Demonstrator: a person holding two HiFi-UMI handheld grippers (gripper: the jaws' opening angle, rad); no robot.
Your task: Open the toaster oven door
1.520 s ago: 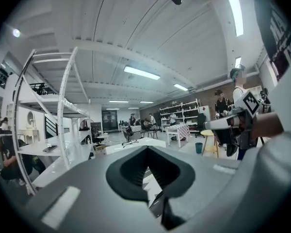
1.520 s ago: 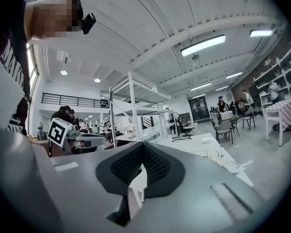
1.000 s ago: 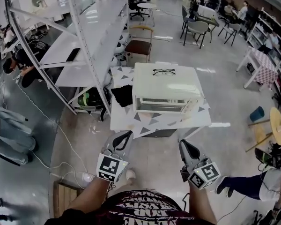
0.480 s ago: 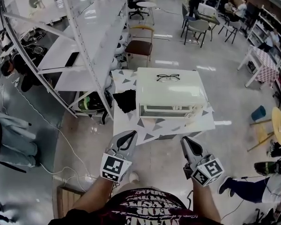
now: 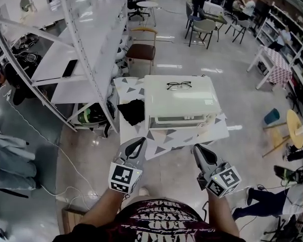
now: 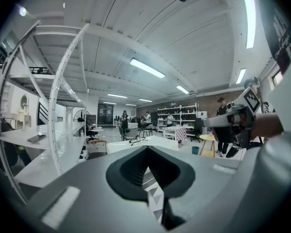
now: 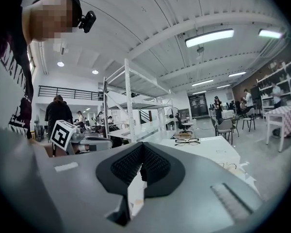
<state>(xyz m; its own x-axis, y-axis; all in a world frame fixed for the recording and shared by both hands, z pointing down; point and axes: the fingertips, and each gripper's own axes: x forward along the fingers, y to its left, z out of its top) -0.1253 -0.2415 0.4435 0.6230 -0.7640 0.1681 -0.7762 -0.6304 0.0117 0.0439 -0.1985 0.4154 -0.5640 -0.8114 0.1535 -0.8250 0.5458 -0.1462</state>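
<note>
The toaster oven [image 5: 181, 97] sits on the table [image 5: 159, 144] at my 12 o'clock, its door [image 5: 178, 119] shut and facing me. The glasses [image 5: 179, 85] on its roof worry me: I judge a sharp tug could rock the oven and slide them off. The left gripper [image 5: 139, 142] and right gripper [image 5: 196, 148] hang short of the table, fingers pressed together, empty. A black cloth [image 5: 132, 111] lies at the oven's 9 o'clock, a shelving rack [image 5: 86, 44] at 10, and a chair [image 5: 141, 49] beyond.
</note>
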